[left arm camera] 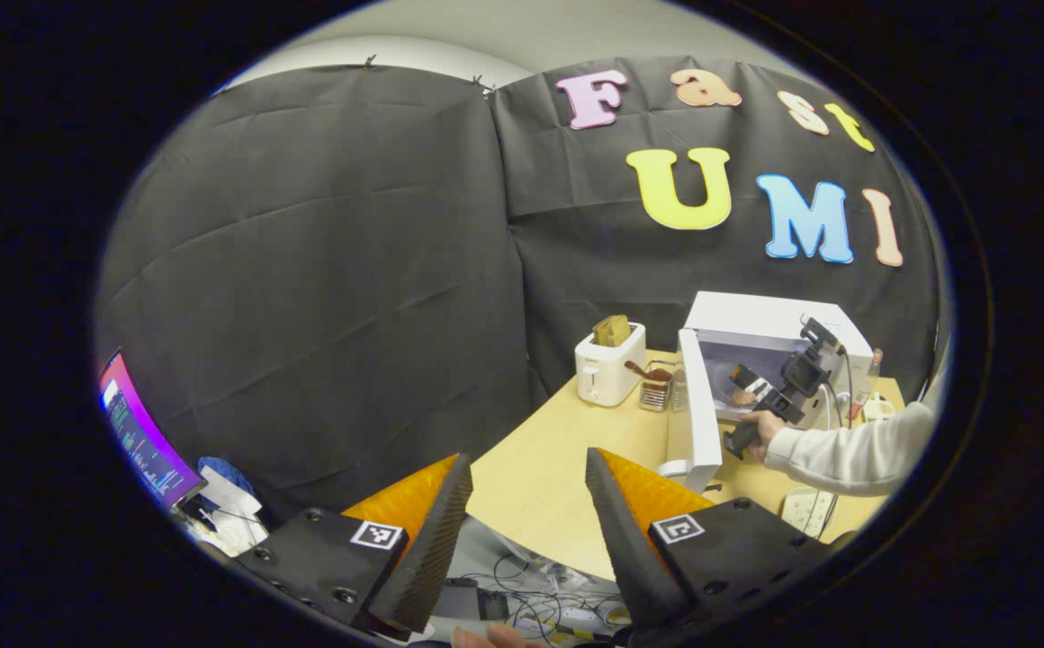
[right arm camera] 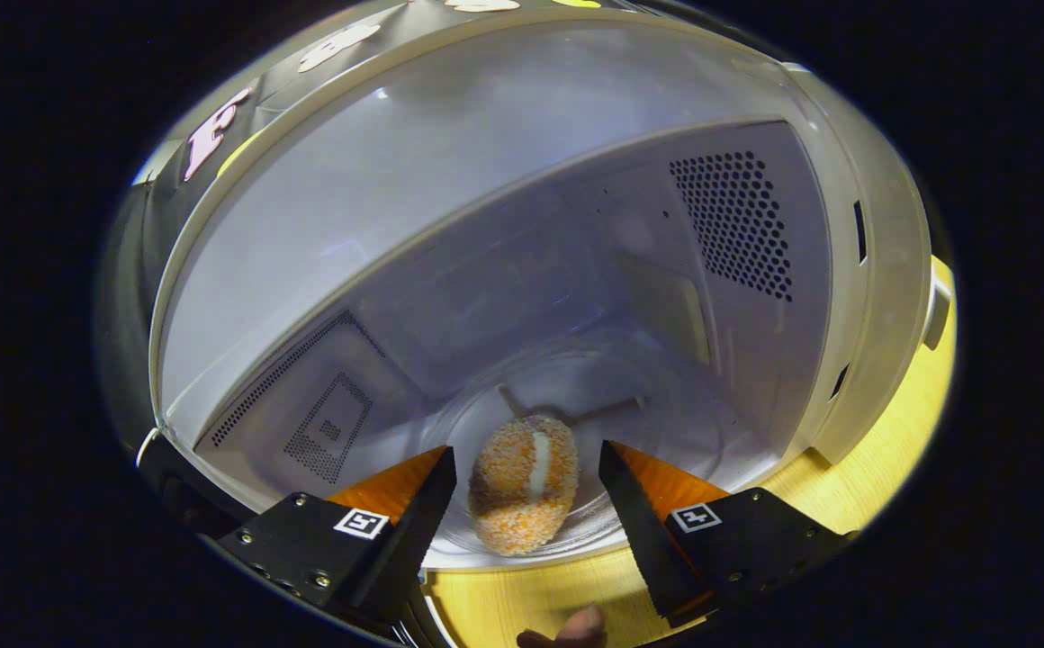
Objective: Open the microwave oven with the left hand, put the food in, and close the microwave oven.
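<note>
The left gripper view looks across a wooden table (left arm camera: 540,468) at a white microwave oven (left arm camera: 769,346) with its door (left arm camera: 697,409) swung open. A white toaster (left arm camera: 609,364) holding bread stands beside it. The left gripper (left arm camera: 529,504) hangs off the table's near edge, fingers apart and empty. A sleeved hand (left arm camera: 760,432) holds the right gripper (left arm camera: 747,387) at the oven's mouth.

The right gripper view looks into the oven cavity. A crumb-coated piece of food (right arm camera: 524,481) lies on the glass turntable (right arm camera: 630,396), between the spread fingers, neither touching it. No readable label is visible on the oven.
</note>
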Demonstrator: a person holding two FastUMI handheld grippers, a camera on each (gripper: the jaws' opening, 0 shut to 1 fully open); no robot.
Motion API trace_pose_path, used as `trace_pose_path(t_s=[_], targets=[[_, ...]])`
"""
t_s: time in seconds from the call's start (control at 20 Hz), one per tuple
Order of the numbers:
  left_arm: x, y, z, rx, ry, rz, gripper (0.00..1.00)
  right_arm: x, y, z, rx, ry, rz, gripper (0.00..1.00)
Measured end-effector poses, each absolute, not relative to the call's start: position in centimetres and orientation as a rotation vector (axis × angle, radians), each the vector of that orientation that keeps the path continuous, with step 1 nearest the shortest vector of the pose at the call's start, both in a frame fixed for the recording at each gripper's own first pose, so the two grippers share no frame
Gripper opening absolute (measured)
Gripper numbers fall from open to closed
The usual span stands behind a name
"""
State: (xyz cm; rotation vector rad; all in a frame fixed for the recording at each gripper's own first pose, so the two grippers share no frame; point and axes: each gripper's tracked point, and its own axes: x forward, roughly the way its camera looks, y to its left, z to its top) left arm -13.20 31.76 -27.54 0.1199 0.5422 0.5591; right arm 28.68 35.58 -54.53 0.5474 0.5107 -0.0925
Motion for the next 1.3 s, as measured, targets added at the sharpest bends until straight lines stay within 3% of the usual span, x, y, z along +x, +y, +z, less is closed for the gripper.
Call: trace_pose_path(t_s=[0.05, 0.1, 0.25, 0.5, 0.65, 0.7, 0.85, 0.9, 1.0, 1.3], targets=[[-13.5, 31.7, -27.4, 0.119, 0.534, 0.564, 0.89, 28.4, 35.6, -54.9, 0.543, 0.525, -0.092, 0.98], [-13.9, 31.7, -27.4, 0.116, 0.527, 0.569, 0.85, 28.1, 35.4, -55.0, 0.538, 0.531, -0.085, 0.98], [-15.3, 31.7, -27.1, 0.108, 0.518, 0.587, 0.89, 27.8, 35.4, -54.4, 0.514, 0.526, -0.066, 0.98], [-16.0, 32.4, -27.1, 0.085, 0.469, 0.582, 0.85, 25.1, 35.4, -52.5, 0.451, 0.552, 0.013, 0.98], [-16.0, 33.0, -26.4, 0.080, 0.415, 0.548, 0.81, 22.9, 35.2, -49.7, 0.394, 0.521, 0.065, 0.98], [-16.0, 33.3, -26.4, 0.073, 0.400, 0.532, 0.89, 22.0, 35.0, -48.8, 0.382, 0.523, 0.076, 0.98], [-16.7, 34.3, -26.5, 0.055, 0.368, 0.481, 0.89, 18.9, 33.8, -45.8, 0.347, 0.499, 0.081, 0.98], [-17.2, 34.5, -26.1, 0.052, 0.355, 0.464, 0.81, 17.9, 33.2, -44.9, 0.333, 0.488, 0.077, 0.99], [-18.1, 35.1, -26.3, 0.038, 0.342, 0.437, 0.89, 15.4, 32.3, -44.4, 0.307, 0.497, 0.075, 0.99], [-19.1, 35.6, -28.4, 0.001, 0.321, 0.325, 0.89, 7.6, 28.2, -41.4, 0.287, 0.491, 0.060, 0.98]])
